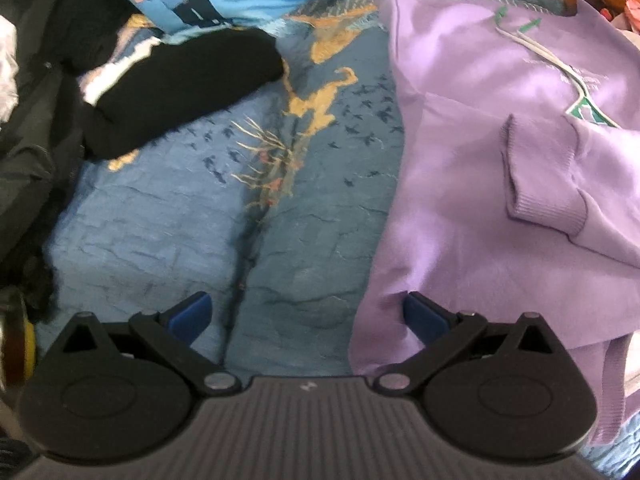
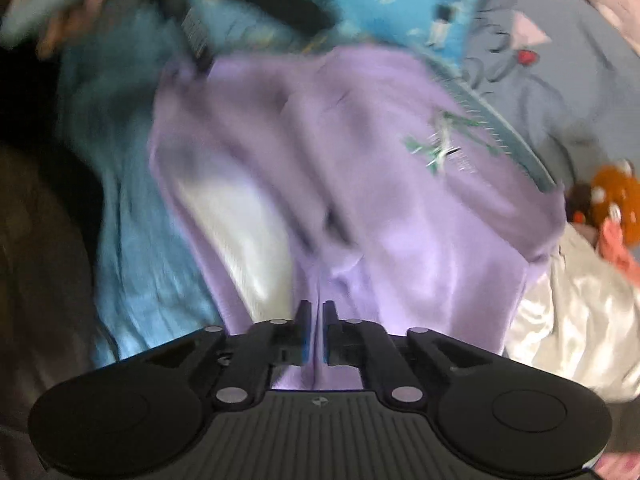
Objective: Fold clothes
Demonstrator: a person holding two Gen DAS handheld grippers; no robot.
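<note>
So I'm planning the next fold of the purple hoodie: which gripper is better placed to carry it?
Right. The right gripper is shut on the purple hoodie. The left gripper is open, one finger at the hoodie's edge, gripping nothing.

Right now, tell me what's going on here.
A person is folding a purple hoodie on a blue bedspread, one tool in each hand. The right tool is shut on a pinch of the hoodie's fabric. The left tool is open, one finger beside the hoodie's edge, gripping nothing. A black garment lies off to the side.
</note>
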